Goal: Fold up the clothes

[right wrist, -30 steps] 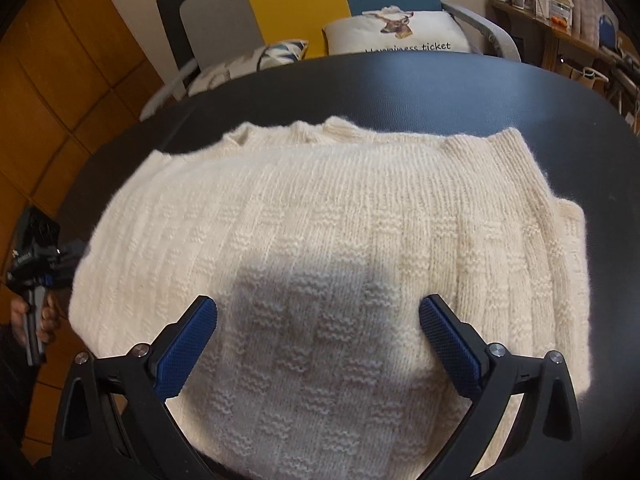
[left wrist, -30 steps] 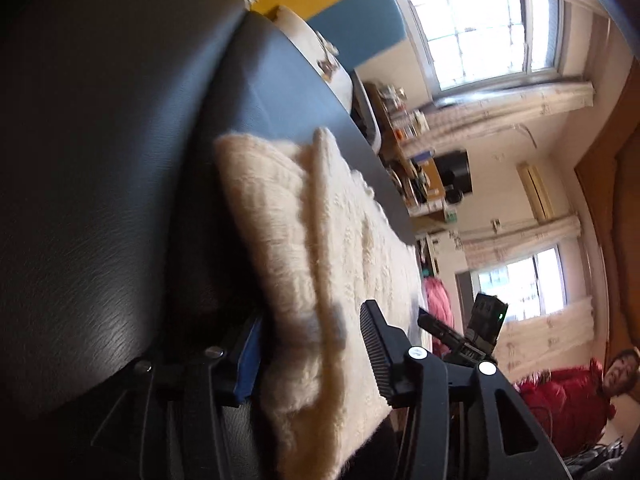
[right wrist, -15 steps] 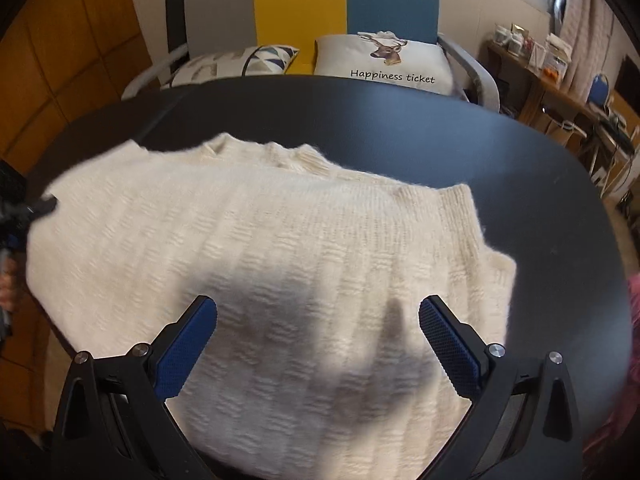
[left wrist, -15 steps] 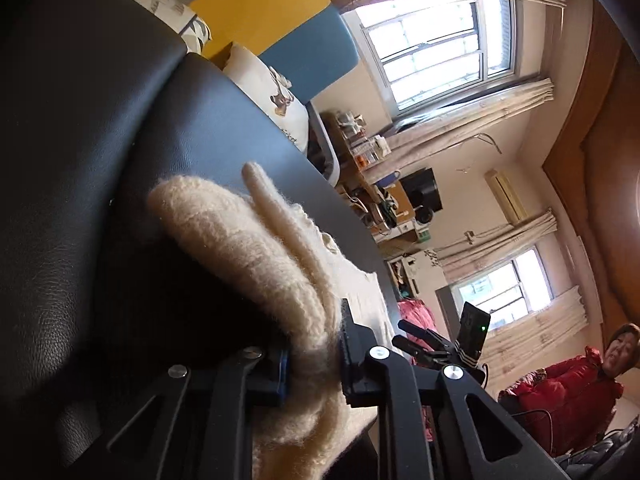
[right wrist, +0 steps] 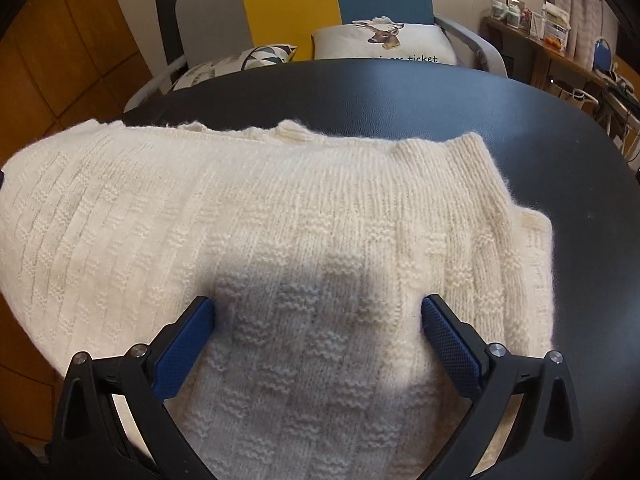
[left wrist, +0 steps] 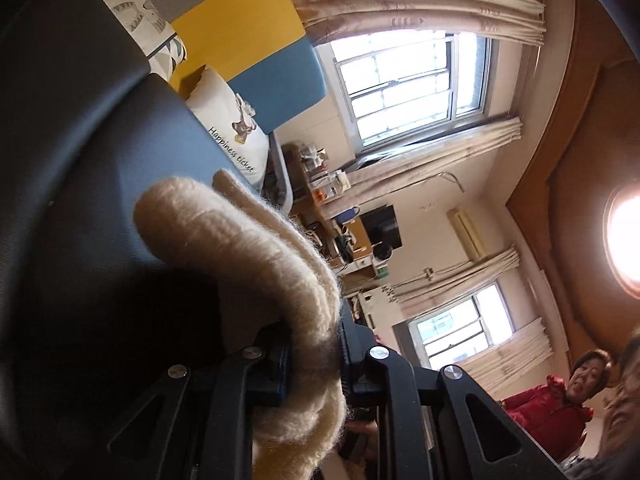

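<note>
- Broadly, one black desk carries one cream knitted sweater, which lies spread across its near half; the sweater's left part looks raised off the desk.
- Behind the desk stands one chair with grey, yellow and blue panels, holding two cushions: a patterned one and a white one with a deer print.
- Right tongs point steeply down over the sweater, spread wide, with knit between the two blue pads but nothing pinched.
- Left tongs point nearly level and have just been closing; they are pinching a thick fold of the sweater's edge, lifted clear of the desk.
- Two people stand at the far right of the left view.
</note>
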A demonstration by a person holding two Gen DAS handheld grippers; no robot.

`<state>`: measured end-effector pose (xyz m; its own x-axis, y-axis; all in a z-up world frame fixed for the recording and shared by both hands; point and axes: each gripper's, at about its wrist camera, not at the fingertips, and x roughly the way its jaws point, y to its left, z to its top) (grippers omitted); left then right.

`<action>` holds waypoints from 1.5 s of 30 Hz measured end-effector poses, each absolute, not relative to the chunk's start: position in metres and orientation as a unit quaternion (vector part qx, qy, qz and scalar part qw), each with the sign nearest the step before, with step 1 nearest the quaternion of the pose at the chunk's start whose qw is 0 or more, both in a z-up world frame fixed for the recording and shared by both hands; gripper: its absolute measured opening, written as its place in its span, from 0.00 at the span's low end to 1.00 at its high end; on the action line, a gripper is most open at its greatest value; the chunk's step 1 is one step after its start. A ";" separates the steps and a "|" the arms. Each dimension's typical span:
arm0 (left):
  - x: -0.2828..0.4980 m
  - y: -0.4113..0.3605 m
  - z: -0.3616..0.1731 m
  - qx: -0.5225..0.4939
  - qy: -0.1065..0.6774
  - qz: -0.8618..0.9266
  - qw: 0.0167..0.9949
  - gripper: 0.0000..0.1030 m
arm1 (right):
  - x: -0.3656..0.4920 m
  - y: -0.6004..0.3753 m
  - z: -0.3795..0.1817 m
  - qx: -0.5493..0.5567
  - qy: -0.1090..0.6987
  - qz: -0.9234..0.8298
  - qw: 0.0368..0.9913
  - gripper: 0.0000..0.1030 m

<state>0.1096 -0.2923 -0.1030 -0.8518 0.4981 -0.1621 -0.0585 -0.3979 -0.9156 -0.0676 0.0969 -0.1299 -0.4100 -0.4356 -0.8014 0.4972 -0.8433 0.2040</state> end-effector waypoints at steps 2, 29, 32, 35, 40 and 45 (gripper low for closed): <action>0.106 -0.287 -0.097 -0.209 -0.520 0.810 0.171 0.17 | -0.064 0.108 -0.120 0.453 0.004 -0.839 0.301 1.00; -0.005 -0.156 -0.038 -0.274 -0.455 0.817 0.224 0.08 | -0.067 0.137 -0.122 0.459 -0.080 -0.811 0.353 1.00; 0.001 -0.165 -0.037 -0.347 -0.370 0.848 0.156 0.20 | -0.069 0.136 -0.123 0.461 -0.076 -0.812 0.350 1.00; 0.003 -0.171 -0.052 -0.418 -0.304 0.850 0.099 0.23 | -0.065 0.133 -0.114 0.448 -0.048 -0.828 0.333 1.00; 0.006 -0.189 -0.083 -0.438 -0.341 0.828 0.079 0.23 | -0.046 0.112 -0.104 0.417 0.057 -0.844 0.332 1.00; -0.008 -0.167 -0.095 -0.454 -0.326 0.823 0.102 0.23 | -0.029 0.085 -0.099 0.390 0.128 -0.837 0.362 0.88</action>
